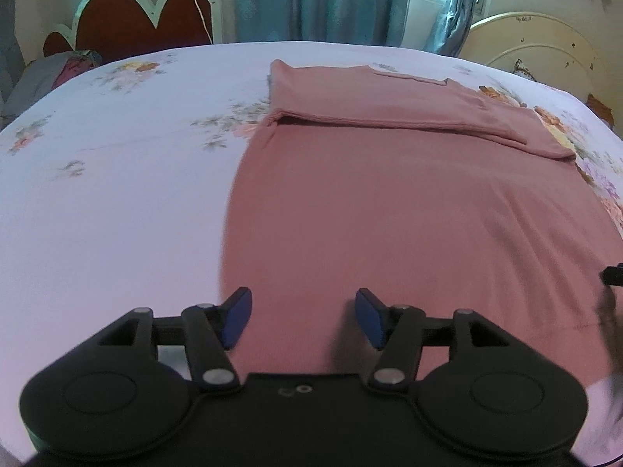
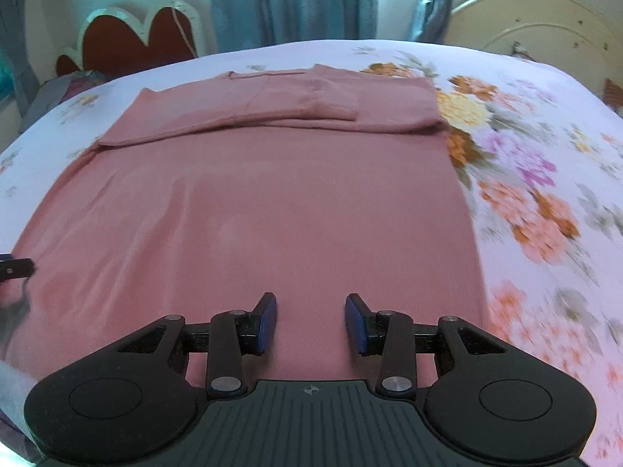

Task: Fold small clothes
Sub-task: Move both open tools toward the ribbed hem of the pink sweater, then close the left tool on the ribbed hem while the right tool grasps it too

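Left wrist view: left hand-held gripper (image 1: 303, 317), blue pads (image 1: 235, 317) spread wide, nothing between them, poised above the near left edge of a dusty-pink garment (image 1: 409, 210). Garment lies flat on a bed under a pale floral bedsheet (image 1: 117, 194), its far portion folded over into a band with sleeves tucked across. A black part of the right hand-held gripper (image 1: 613, 276) shows at the right edge. Behind: red scalloped headboard (image 1: 128, 23), teal curtains (image 1: 331, 0), cream headboard (image 1: 537, 43). Right wrist view: right hand-held gripper (image 2: 310, 321), pads spread apart and empty, held over the garment's (image 2: 272, 210) near hem, right of centre. Bedsheet (image 2: 545, 194) with large orange and pink flowers lies just beside the garment's right edge. A tip of the left hand-held gripper (image 2: 15, 268) shows at the far left.
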Demonstrator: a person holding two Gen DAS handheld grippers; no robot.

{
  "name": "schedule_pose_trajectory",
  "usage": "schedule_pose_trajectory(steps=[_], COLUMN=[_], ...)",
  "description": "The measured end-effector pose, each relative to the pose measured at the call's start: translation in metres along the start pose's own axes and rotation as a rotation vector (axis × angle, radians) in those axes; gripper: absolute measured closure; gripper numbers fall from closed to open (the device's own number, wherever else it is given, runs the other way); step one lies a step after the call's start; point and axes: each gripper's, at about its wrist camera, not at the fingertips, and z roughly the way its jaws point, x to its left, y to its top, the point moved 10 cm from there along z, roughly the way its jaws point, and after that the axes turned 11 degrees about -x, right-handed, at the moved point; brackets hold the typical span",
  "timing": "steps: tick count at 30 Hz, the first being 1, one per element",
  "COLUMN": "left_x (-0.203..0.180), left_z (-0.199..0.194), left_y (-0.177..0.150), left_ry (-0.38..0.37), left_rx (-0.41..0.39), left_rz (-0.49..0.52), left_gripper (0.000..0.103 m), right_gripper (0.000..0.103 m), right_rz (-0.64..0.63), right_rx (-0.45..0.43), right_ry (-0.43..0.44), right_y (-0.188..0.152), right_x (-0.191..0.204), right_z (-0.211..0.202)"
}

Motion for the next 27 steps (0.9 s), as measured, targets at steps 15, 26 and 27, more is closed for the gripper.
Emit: schedule_pose_trajectory(steps=[15,26,27], left_x=[0.031,0.009,0.009], left_z=[-0.023,-0.026,-0.026], left_y=[-0.036,-0.048,-0.048], left_ry=[-0.035,-0.171,-0.180], left_rx=[0.063,0.113,0.115], left_rz=[-0.134,-0.172,-0.178], left_gripper=[0.053,0.081,0.083], right_gripper=[0.023,0.044,0.047], right_rz=[0.033,0.208,0.225], right_rx=[-0.017,0.006,0.013], right_ry=[-0.142,-0.183,-0.175], right_y=[-0.024,-0.045,-0.047], right_x=[-0.035,-0.065,-0.067], right_z=[-0.039,-0.049,-0.047])
